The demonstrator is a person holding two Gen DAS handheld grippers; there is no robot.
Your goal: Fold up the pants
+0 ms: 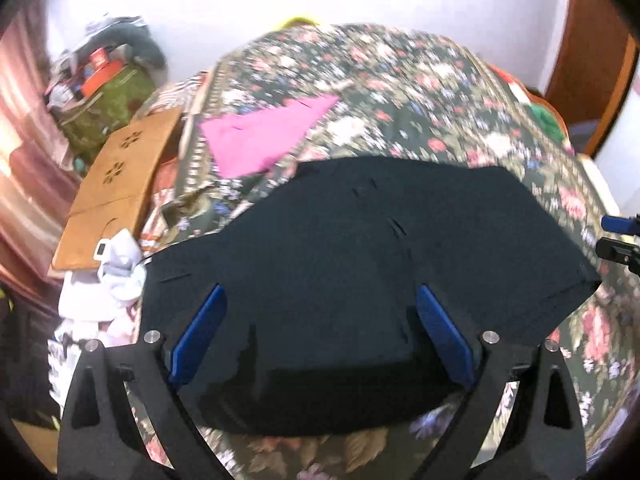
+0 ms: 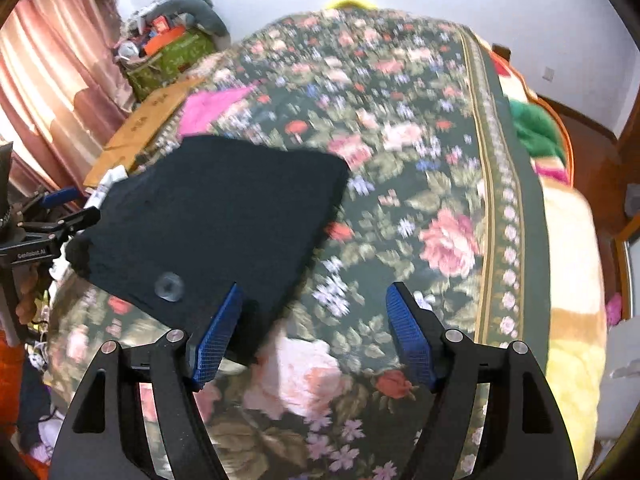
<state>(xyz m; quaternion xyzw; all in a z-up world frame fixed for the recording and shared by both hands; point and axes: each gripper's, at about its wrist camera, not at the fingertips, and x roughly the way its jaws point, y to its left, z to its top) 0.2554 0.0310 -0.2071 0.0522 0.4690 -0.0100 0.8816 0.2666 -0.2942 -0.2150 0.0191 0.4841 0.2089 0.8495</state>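
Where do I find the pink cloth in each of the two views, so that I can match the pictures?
Left wrist view: pink cloth upper left of centre, on the floral bedspread, beyond the folded dark pants.
Right wrist view: pink cloth upper left, past the pants' far edge.
Shared landmark: the brown cardboard left of it.

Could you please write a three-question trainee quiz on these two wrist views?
1. True or false: the left gripper is clamped on the black pants.
2. What colour is the folded cloth lying beyond the pants? A green, B pink, C white.
3. What do the pants lie on?

Key: 1 false, both the left and the right gripper stand open, holding nothing. 2 B. 3 the floral bedspread.
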